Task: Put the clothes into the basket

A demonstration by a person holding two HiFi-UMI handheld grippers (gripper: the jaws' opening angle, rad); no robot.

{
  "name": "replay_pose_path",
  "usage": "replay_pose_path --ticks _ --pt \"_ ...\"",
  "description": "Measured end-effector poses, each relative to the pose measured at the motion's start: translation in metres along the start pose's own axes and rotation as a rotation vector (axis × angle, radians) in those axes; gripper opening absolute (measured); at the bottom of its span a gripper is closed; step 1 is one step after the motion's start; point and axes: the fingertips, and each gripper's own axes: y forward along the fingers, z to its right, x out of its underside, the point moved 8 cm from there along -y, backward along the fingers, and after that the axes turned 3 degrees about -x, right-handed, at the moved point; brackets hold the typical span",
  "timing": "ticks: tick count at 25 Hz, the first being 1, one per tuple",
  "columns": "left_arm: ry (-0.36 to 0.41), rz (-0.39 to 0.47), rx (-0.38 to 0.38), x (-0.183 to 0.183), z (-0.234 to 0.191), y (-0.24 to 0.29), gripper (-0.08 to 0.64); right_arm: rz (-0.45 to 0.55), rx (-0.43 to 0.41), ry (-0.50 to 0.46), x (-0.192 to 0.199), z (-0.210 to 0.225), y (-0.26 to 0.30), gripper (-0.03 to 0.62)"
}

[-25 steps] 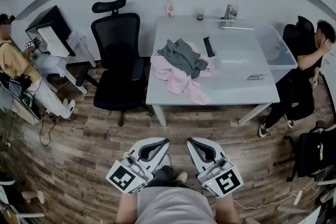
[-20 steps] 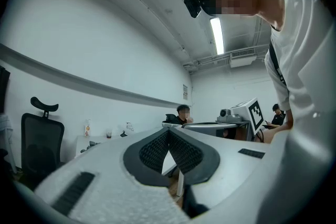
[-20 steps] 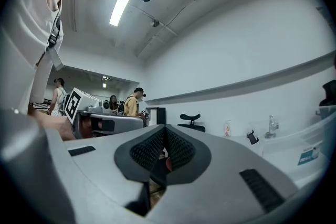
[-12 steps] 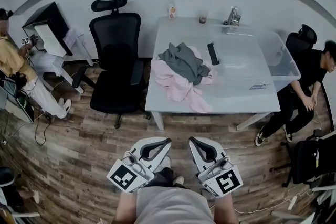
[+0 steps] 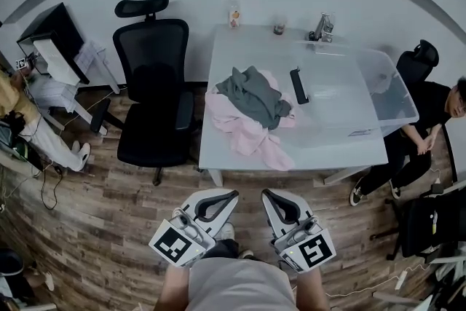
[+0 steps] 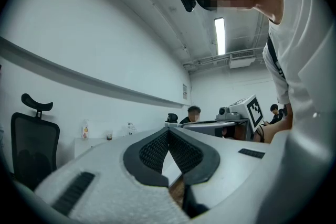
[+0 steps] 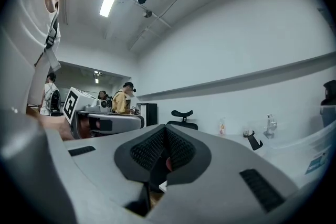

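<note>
Head view: soft grey-and-pink clothes (image 5: 251, 102) heaped on the table (image 5: 244, 47), just beside the clear basket (image 5: 399, 97). They look light and floppy (pinch a raised fold, I'd say).

Left gripper view: left gripper (image 6: 168, 132), jaws pressed together, nothing between them.

Right gripper view: right gripper (image 7: 165, 129), likewise closed and empty.

The grey cloth garment (image 5: 251, 89) and pink cloth garment (image 5: 247, 136) look soft, matt and crumpled. The white table (image 5: 251, 47) is smooth. The clear plastic basket (image 5: 393, 91) is glossy. The brown wood-plank floor (image 5: 109, 215) shows grain. The black office chair (image 5: 149, 84) looks matt.
</note>
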Motion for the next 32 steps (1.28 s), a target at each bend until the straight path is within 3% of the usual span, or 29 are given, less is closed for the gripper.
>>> replay_pose_path --ticks 13,22,32 --pt "-0.018 0.009 0.057 -0.004 -0.065 0.022 0.005 -0.024 0.052 -0.023 -0.004 0.025 0.053 0.005" --pt "-0.028 -0.002 0.035 0.0 -0.096 0.049 0.005 -0.017 0.036 -0.017 -0.002 0.057 0.08 0.005" --pt "-0.012 -0.001 0.0 0.001 -0.124 0.102 0.005 -0.008 -0.023 -0.009 0.004 0.122 0.104 0.005"
